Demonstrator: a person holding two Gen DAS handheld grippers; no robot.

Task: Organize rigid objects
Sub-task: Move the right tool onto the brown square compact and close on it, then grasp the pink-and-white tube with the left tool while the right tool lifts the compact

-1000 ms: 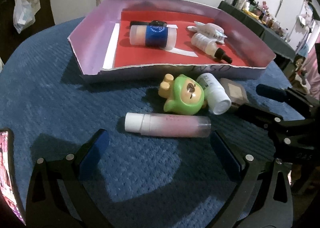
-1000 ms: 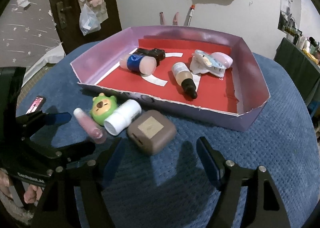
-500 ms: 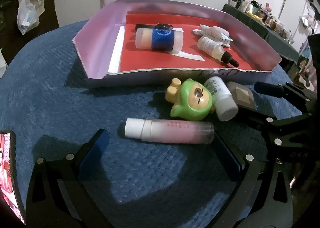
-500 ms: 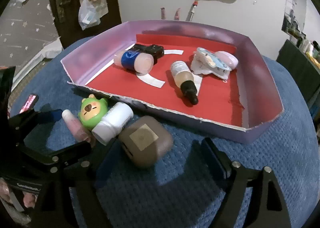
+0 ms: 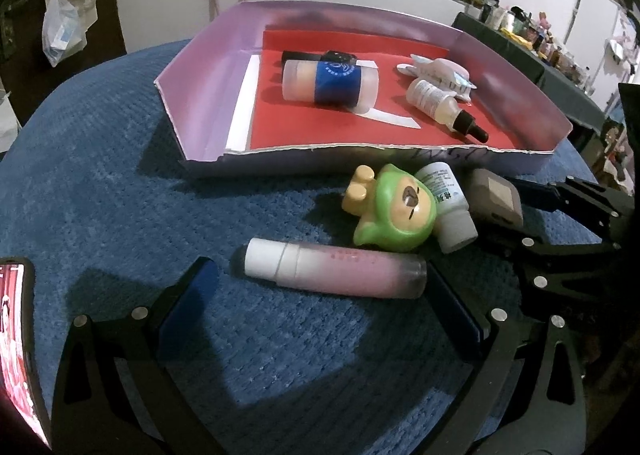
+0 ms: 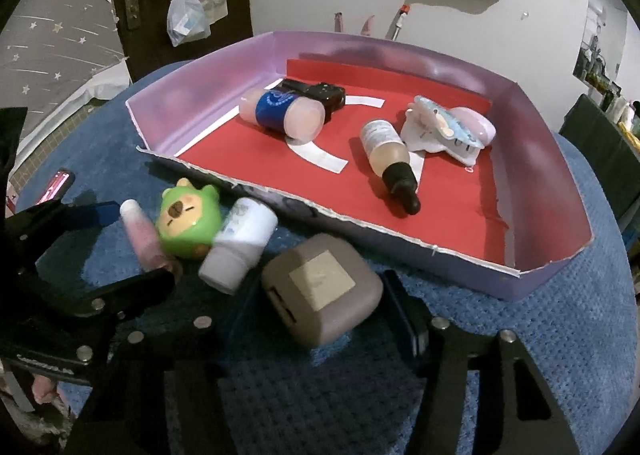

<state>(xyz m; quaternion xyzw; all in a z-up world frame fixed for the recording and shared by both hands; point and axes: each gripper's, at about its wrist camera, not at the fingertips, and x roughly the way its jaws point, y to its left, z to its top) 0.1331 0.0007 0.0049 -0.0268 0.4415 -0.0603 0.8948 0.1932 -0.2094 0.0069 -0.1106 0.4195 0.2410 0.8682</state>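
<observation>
Closing on the brown square case (image 6: 322, 297) with our right gripper (image 6: 320, 315) — pads flank it, contact unclear. Left gripper (image 5: 320, 295) wide open around the pink tube (image 5: 334, 273), not gripping. Both lie by the tray (image 6: 400, 239) front wall, staged for loading.

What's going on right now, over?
Right gripper closing around brown case. Left gripper open at pink tube. Green bear, white bottle crowd alongside.
</observation>
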